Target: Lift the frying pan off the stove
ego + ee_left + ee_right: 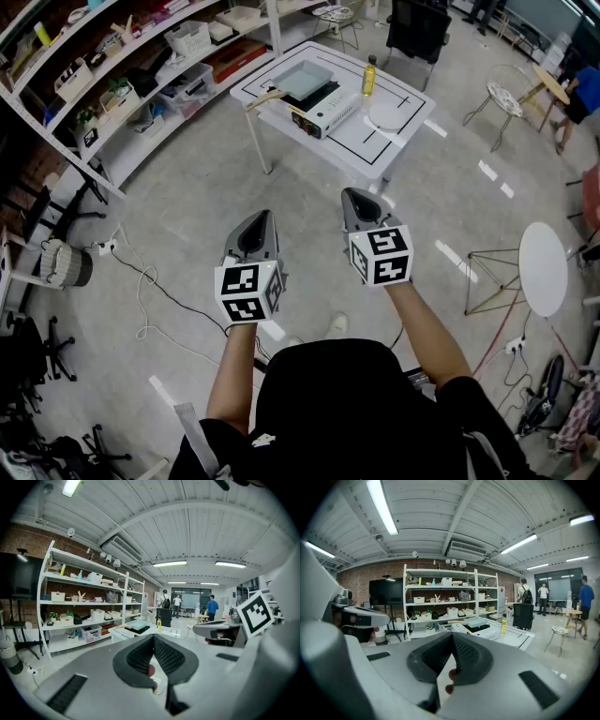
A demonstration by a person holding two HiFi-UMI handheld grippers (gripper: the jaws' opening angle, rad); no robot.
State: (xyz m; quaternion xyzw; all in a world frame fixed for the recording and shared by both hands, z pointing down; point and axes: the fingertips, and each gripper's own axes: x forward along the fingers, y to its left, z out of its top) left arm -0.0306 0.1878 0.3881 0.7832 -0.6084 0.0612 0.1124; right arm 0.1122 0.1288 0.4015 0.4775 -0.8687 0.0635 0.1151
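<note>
Left claw (153,637), right claw (452,635) seemingly closed

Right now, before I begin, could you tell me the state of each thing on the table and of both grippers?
left gripper: shut, empty, well short of the table.
right gripper: shut, empty, well short of the table.
frying pan: resting on the stove, not yet lifted.
stove: standing on the white table; lit or not, cannot tell.
yellow bottle: upright on the table.
white plate: flat on the table, empty.

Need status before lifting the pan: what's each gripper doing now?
Left gripper: closed, holding nothing.
Right gripper: closed, holding nothing.
</note>
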